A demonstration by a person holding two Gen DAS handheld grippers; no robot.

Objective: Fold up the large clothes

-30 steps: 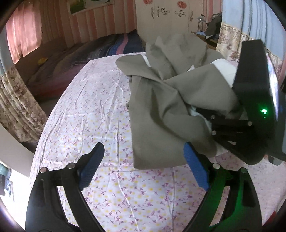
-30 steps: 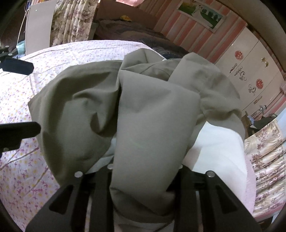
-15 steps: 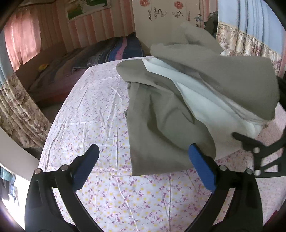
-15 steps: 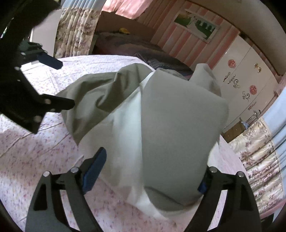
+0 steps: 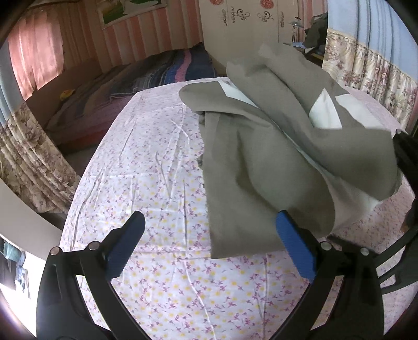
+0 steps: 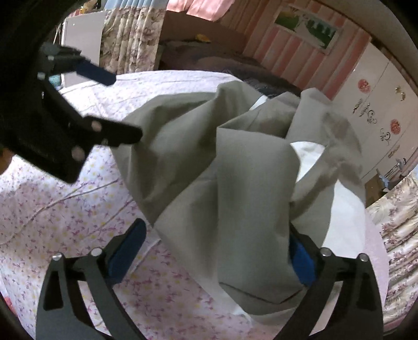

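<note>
The grey-green garment lies in a loose heap on the floral bedsheet, its white lining showing through the folds, and it takes up the right half of the bed as the left wrist camera sees it. The left gripper hovers over the sheet with its blue pads spread wide; the garment's near hem lies between the two fingers, toward the right one, and neither pad presses on it. From the right wrist camera, the right gripper is opening its jaws right now, and a thick fold of the garment sits between them. It drapes over the right blue pad and hides part of it, while the left pad stands clear of the cloth above the sheet. Nothing is pinched there. The upper flap of the garment looks blurred at its far edge in this view. The left gripper shows at the upper left of the same picture, its fingers wide apart, one finger just at the edge of the cloth. Beyond the bed there is a striped pink wall, a white wardrobe with decals and flowered curtains.
</note>
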